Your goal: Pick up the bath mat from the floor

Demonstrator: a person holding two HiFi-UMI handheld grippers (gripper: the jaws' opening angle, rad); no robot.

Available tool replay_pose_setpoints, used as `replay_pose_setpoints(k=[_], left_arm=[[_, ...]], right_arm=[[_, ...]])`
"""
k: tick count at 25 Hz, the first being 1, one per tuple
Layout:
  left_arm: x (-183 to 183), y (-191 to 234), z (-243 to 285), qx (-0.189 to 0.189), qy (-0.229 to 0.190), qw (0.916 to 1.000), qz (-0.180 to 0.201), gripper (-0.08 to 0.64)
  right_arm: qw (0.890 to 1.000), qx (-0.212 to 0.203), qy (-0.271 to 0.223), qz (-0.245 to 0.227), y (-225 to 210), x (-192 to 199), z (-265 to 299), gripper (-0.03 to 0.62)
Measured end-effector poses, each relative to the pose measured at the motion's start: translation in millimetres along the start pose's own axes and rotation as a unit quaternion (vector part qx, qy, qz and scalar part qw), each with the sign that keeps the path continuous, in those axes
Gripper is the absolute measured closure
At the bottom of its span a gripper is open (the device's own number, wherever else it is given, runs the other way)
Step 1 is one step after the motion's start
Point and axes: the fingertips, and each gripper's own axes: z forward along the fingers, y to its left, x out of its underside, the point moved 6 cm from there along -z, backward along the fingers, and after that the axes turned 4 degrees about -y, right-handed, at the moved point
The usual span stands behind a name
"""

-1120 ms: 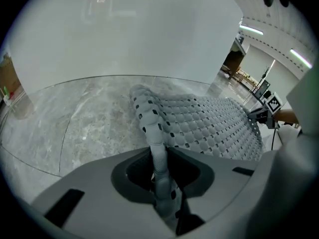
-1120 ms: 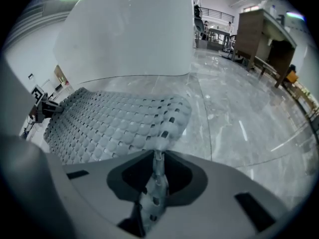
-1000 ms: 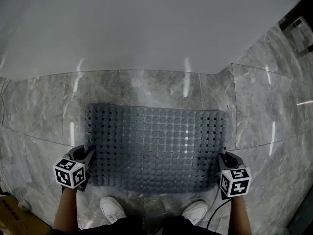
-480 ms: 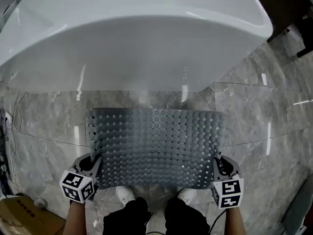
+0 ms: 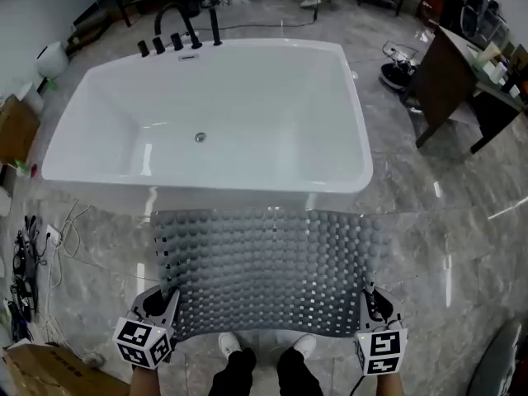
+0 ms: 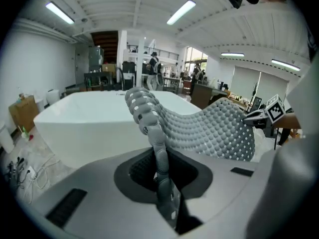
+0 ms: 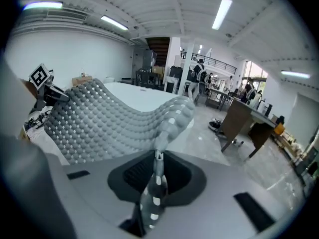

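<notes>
Now the bath mat (image 5: 268, 271) hangs stretched between the grippers, apparently off the floor, with the bathtub (image 5: 206, 114) at twelve o'clock. The left gripper (image 5: 161, 305) at seven o'clock and the right gripper (image 5: 371, 308) at five each clamp a near corner. Equal height and tension should prevent sagging. Only the gripper views show the jaws narrowed on the mat's edge.

I am holding the bath mat (image 5: 268, 271) stretched between my grippers: the left gripper (image 5: 163, 297) is gripping its near left corner, the right gripper (image 5: 368, 299) its near right corner. The mat is hanging over the floor (image 5: 462, 246), just before the bathtub (image 5: 206, 122), whose taps (image 5: 177, 38) are standing on its far rim. A cardboard box (image 5: 49, 374) is sitting near left, cables (image 5: 29, 254) lying behind it.
</notes>
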Motion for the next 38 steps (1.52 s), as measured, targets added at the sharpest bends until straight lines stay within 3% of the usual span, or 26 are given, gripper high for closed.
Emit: replay_pose_setpoints(k=[7,12,19,28,38], left_arm=[[-152.7,-8.0,-129.3,-0.027,-0.086,0.9956,0.023,0.502],[-210.7,-5.8,-198.2,-0.055,-0.152,0.986,0.042,0.502],[-262.4,-21.3,-252.8,-0.073,-0.235,0.9672,0.064,0.502],[-292.8,-25.4,-300.8,-0.089,-0.309,0.9434,0.081,0.502],[-297.2,-27.1,-305.8,-0.093,-0.319,0.9382,0.095,0.502]], right_arm=[[0.995,0.01,-0.093,-0.029,-37.5,-164.6,-111.3,0.528],[0.986,0.04,-0.16,-0.029,-44.6,-225.0,-172.8,0.528],[0.969,0.077,-0.233,-0.013,-51.9,-261.8,-229.3,0.528],[0.946,0.117,-0.302,-0.01,-65.6,-289.7,-277.1,0.525],[0.942,0.132,-0.31,-0.005,-67.1,-288.5,-283.8,0.523]])
